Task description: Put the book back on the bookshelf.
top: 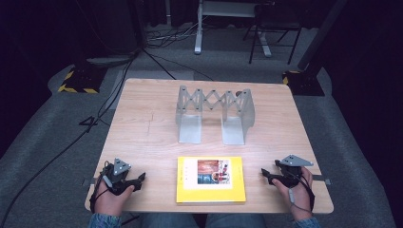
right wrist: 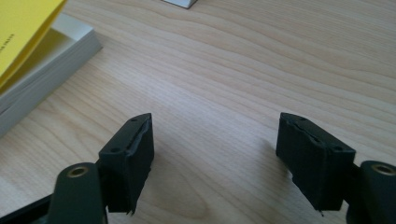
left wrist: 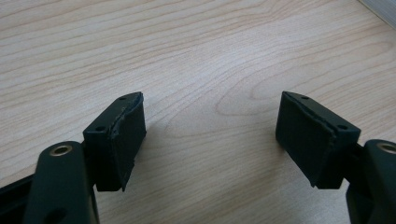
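Left gripper (top: 139, 179): held at lower left, jaws wide, nothing between.
Right gripper (top: 264, 174): lower right, jaws wide.
Yellow book (top: 210, 179): laid between, apparently flat.

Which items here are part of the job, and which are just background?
In play:
- yellow book, lying flat between the two grippers
- metal bookend rack, farther back on the table
- left gripper and right gripper, both open and empty

Just lying about:
- cables on the floor
- stands behind the table
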Action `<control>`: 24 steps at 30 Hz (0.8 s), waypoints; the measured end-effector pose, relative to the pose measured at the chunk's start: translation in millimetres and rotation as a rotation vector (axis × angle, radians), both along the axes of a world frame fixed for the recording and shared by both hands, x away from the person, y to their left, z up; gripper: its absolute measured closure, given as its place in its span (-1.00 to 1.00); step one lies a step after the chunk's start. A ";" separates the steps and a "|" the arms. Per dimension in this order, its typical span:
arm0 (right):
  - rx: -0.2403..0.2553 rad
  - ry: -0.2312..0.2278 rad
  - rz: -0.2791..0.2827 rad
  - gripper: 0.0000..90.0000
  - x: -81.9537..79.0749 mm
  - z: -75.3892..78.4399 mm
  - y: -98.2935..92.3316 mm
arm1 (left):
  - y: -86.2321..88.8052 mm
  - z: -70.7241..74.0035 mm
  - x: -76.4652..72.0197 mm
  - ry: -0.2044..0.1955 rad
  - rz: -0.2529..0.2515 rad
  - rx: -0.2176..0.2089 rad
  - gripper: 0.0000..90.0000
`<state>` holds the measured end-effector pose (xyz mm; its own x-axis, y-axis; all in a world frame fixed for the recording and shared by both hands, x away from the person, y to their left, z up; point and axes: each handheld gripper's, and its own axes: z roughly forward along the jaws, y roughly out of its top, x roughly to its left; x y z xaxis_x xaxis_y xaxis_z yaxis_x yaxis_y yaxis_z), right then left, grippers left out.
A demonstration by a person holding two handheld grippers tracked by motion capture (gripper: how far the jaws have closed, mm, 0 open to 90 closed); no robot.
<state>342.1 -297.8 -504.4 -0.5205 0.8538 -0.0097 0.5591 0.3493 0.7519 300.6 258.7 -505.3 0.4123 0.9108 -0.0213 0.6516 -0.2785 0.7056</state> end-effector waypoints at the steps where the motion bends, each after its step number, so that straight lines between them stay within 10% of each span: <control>1: 0.000 0.000 0.000 -0.38 0.0 0.0 0.0 | -0.2 0.0 0.3 0.000 -0.001 0.002 -0.45; 15: 0.002 0.004 0.009 -0.41 -1.8 -0.3 3.7 | -1.5 20.5 -3.4 0.015 0.004 -0.073 -0.36; 24: -0.003 0.012 0.062 -0.22 -6.1 2.9 9.6 | -27.3 39.5 -5.3 0.014 -0.089 -0.118 -0.32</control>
<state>335.9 -288.2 -501.6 -0.5722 0.8201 -0.0056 0.5452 0.3854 0.7444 295.3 231.4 -465.8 0.4906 0.8613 -0.1321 0.6377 -0.2515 0.7281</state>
